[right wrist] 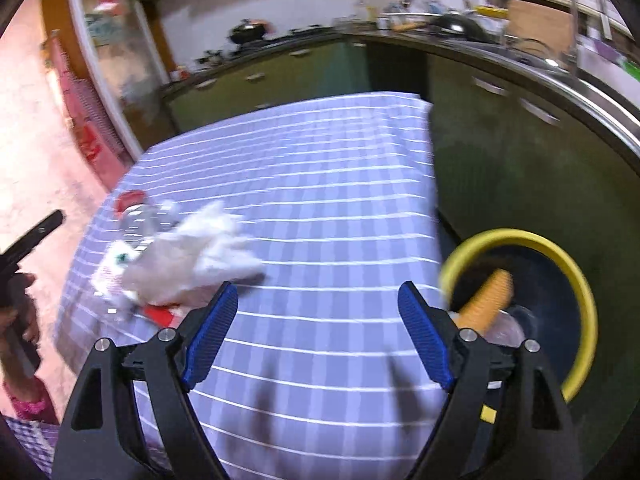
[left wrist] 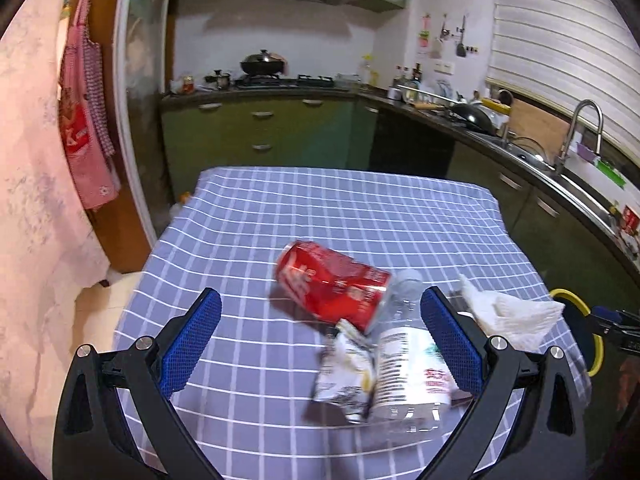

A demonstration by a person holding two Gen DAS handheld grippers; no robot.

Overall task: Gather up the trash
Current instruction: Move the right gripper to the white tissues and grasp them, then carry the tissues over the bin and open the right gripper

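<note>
A red cola can (left wrist: 332,284) lies on its side on the blue checked tablecloth (left wrist: 320,208). Beside it lie a clear labelled plastic bottle (left wrist: 408,364) and a crumpled snack wrapper (left wrist: 346,378). A white paper tissue (left wrist: 512,316) rests near the cloth's right edge. My left gripper (left wrist: 320,300) hovers open over the can and bottle, its pads pressing on nothing. My right gripper (right wrist: 318,292) stands open and empty above the cloth. In the blurred right wrist view, the tissue (right wrist: 200,256) is to its left. The bottle (right wrist: 140,220) and the can (right wrist: 130,200) lie beyond the tissue.
A yellow-rimmed bin (right wrist: 560,256) stands just off the table's right edge with a corn cob (right wrist: 490,300) inside; it also shows in the left wrist view as the bin (left wrist: 576,298). Green kitchen cabinets (left wrist: 260,136) and a sink counter (left wrist: 560,176) ring the table. A hand (right wrist: 16,312) holds the left gripper.
</note>
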